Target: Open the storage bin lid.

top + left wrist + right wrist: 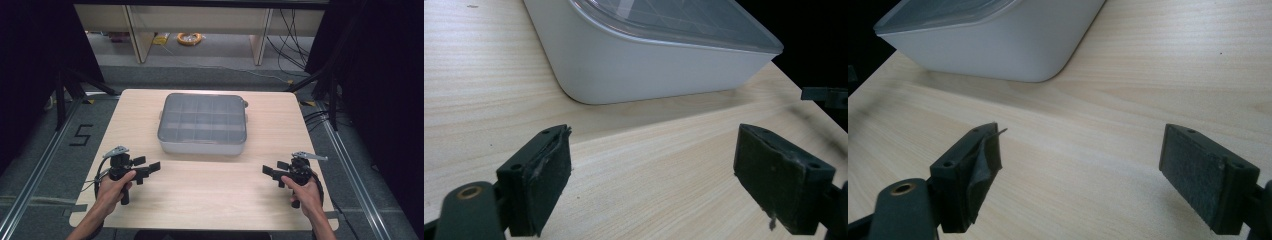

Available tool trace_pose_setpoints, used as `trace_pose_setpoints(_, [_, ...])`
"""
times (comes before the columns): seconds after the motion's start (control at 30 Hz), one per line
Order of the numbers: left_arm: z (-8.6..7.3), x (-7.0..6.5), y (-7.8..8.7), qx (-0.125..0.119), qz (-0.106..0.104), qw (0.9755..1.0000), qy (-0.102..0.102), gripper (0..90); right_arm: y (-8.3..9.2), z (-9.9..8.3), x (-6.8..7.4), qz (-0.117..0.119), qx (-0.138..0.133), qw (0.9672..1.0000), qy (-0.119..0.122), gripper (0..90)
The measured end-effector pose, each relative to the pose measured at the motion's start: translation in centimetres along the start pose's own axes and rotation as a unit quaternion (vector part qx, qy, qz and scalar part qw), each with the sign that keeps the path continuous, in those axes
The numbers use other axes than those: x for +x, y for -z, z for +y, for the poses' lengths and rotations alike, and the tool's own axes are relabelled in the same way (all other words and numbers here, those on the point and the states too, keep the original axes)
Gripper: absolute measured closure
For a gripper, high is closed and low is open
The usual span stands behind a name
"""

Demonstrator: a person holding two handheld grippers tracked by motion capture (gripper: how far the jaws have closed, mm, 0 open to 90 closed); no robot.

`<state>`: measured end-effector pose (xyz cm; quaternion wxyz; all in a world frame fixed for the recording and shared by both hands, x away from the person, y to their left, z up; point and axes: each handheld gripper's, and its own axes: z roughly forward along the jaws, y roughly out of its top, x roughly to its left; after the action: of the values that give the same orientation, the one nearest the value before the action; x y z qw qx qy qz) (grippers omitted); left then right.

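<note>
At the left of the high view, the left claw (150,167) is held by the left hand (112,189) just above the near left part of the bench (210,200). Its jaws are spread wide, and nothing is gripped between them. They are pointed inward, toward the middle of the bench. In the left gripper view, the left claw (651,187) is seen over bare wood, with the pads (549,192) worn and frayed at the edges.

In the middle, a box (202,125) is set on the bench, a little toward the far side. It is white-walled with rounded corners and is closed by a clear lid (202,117). Through the lid, a grid of compartments can be made out; whether anything lies in them cannot be told. The box is kept well apart from both claws. A near corner of the box (634,70) is shown ahead of the left claw, and another corner of the box (998,45) ahead of the right one.

At the right, the right claw (270,172) is held by the right hand (304,192) just above the near right part of the bench. Its jaws are likewise spread wide and nothing is held. They are pointed inward, facing the left claw across bare wood. In the right gripper view, the right claw (1080,182) is seen over the bench, one pad (985,165) partly peeled.
</note>
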<state>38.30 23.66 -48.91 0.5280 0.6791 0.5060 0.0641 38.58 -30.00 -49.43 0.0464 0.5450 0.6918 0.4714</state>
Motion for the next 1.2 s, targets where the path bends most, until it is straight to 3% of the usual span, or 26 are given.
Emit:
trace_pose_setpoints(0.03, [0.0, 0.0, 0.0, 0.0, 0.0, 1.0, 0.0, 15.0, 0.0, 0.1, 0.0, 0.002, -0.002, 1.0, -0.003, 17.7])
trace_pose_setpoints(0.07, [0.1, 0.0, 0.0, -0.005, 0.0, 1.0, 0.004, 15.0, 0.0, 0.1, -0.5, 0.001, -0.013, 0.9997, 0.02, 17.9])
trace_pose_setpoints(0.1, [0.1, 0.0, 0.0, -0.005, 0.0, 1.0, 0.004, 15.0, 0.0, 0.1, -0.5, 0.001, -0.013, 0.9997, 0.02, 17.9])
trace_pose_setpoints(0.13, [0.2, 0.1, 0.1, -0.001, -0.002, 1.0, 0.007, 15.1, 0.0, 0.2, -0.2, 0.005, -0.018, 0.9998, -0.006, 18.2])
trace_pose_setpoints(0.2, [0.3, 0.1, 0.1, -0.002, -0.001, 0.9999, 0.016, 15.3, 0.1, 0.3, -0.2, 0.004, -0.015, 0.9999, -0.003, 18.4])
trace_pose_setpoints(0.23, [0.4, 0.1, -0.1, -0.004, -0.007, 0.9998, 0.017, 15.5, 0.0, 0.5, -0.3, 0.011, -0.022, 0.9996, -0.012, 19.6])
trace_pose_setpoints(0.37, [1.0, 0.2, -0.3, -0.004, -0.014, 0.9993, 0.034, 16.9, -0.1, 1.3, -0.7, 0.033, -0.04, 0.9987, 0.0, 22.5])
trace_pose_setpoints(0.43, [1.4, 0.3, -0.5, -0.007, -0.016, 0.9992, 0.037, 17.1, -0.3, 1.8, -0.6, 0.029, -0.043, 0.9986, 0.004, 24.0])
trace_pose_setpoints(0.47, [1.6, 0.3, -0.6, -0.006, -0.016, 0.999, 0.041, 17.2, -0.2, 2.1, -0.2, 0.038, -0.036, 0.9985, -0.017, 24.6])
trace_pose_setpoints(0.5, [1.9, 0.5, -0.6, -0.005, -0.019, 0.9991, 0.039, 17.5, -0.5, 2.4, -0.5, 0.036, -0.044, 0.9984, 0.002, 25.2])
trace_pose_setpoints(0.53, [2.1, 0.5, -0.8, -0.008, -0.022, 0.9986, 0.048, 18.0, -0.4, 2.7, -0.3, 0.041, -0.04, 0.9982, -0.021, 25.9])
trace_pose_setpoints(0.57, [2.1, 0.5, -0.8, -0.008, -0.022, 0.9986, 0.048, 18.9, -0.4, 2.7, -0.3, 0.041, -0.04, 0.9982, -0.021, 25.9])
trace_pose_setpoints(0.63, [2.9, 1.0, -1.0, -0.005, -0.025, 0.9985, 0.049, 20.1, -0.8, 3.5, -0.5, 0.044, -0.044, 0.9979, -0.02, 27.6])
trace_pose_setpoints(0.73, [4.0, 1.7, -1.5, -0.014, -0.012, 0.9982, 0.057, 22.5, -1.7, 5.3, -0.9, 0.044, -0.059, 0.9972, -0.015, 31.4])
trace_pose_setpoints(0.77, [4.7, 2.1, -1.9, -0.019, -0.014, 0.9976, 0.065, 22.8, -2.0, 5.7, -0.9, 0.05, -0.058, 0.9966, -0.028, 32.5])
trace_pose_setpoints(0.83, [5.3, 2.4, -2.2, -0.024, -0.007, 0.9974, 0.068, 23.9, -2.7, 6.7, -1.2, 0.059, -0.071, 0.9955, -0.023, 33.3])
trace_pose_setpoints(0.87, [5.7, 2.6, -2.3, -0.026, -0.005, 0.9972, 0.07, 24.4, -3.0, 7.1, -1.3, 0.057, -0.069, 0.9957, -0.024, 34.5])
trace_pose_setpoints(0.93, [6.4, 3.1, -2.7, -0.029, -0.003, 0.9967, 0.076, 25.3, -3.4, 7.8, -1.1, 0.055, -0.066, 0.9949, -0.053, 35.9])
trace_pose_setpoints(0.97, [6.8, 3.3, -2.9, -0.03, -0.001, 0.9966, 0.076, 26.1, -3.8, 8.1, -1.4, 0.058, -0.072, 0.9951, -0.036, 36.2])
trace_pose_setpoints(1.2, [9.1, 4.2, -4.9, -0.028, 0.001, 0.9965, 0.079, 30.9, -5.8, 10.4, -1.2, 0.061, -0.062, 0.995, -0.05, 40.6])
